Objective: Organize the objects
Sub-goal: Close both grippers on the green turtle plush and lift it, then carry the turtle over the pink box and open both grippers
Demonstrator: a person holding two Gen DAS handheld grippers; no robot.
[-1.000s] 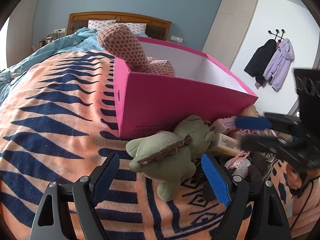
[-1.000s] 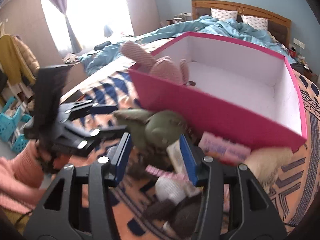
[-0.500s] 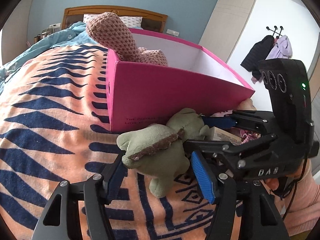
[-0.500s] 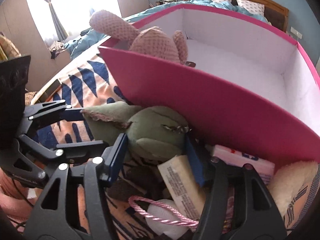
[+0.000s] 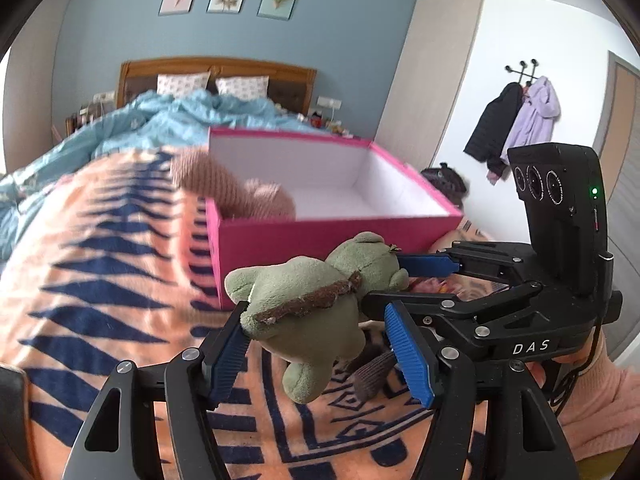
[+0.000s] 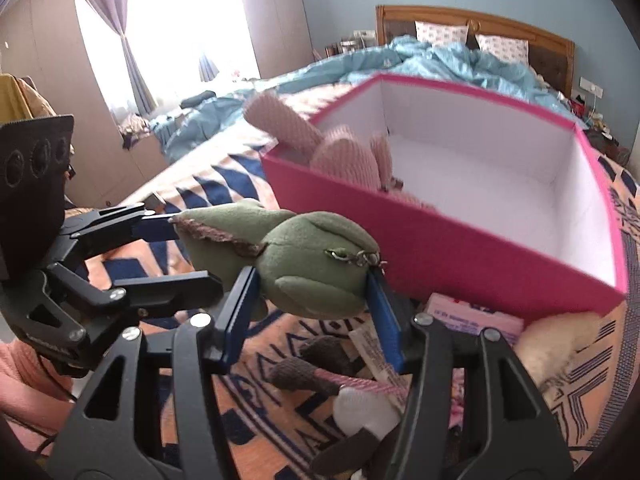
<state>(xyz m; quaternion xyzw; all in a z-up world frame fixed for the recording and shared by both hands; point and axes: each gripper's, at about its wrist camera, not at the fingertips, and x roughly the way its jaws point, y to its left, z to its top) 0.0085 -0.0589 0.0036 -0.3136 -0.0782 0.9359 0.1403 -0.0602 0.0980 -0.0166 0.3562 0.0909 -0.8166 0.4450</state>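
A green plush toy (image 5: 308, 312) hangs just above the patterned blanket (image 5: 100, 280), in front of the pink box (image 5: 320, 240). My left gripper (image 5: 316, 308) is shut on its body, and its jaws are easing open with the toy still between the pads. From the right, my right gripper (image 6: 312, 276) is shut on the toy's head (image 6: 316, 264), its jaws closing further. In the left wrist view the right gripper (image 5: 400, 280) reaches in from the right. The open pink box (image 6: 460, 248) has a pink knitted plush (image 6: 344, 156) in its near left corner.
Below the right gripper, small things lie against the box: a pink packet (image 6: 472, 316), a pink cord with brown ends (image 6: 320, 376) and a white fluffy toy (image 6: 560, 344). A blue duvet (image 5: 180, 116) covers the bed's far end. Jackets (image 5: 520, 120) hang on the right wall.
The left jaws narrowed from wide onto the green toy's body, and the right gripper came in and took its head. Both then lifted the toy off the blanket.
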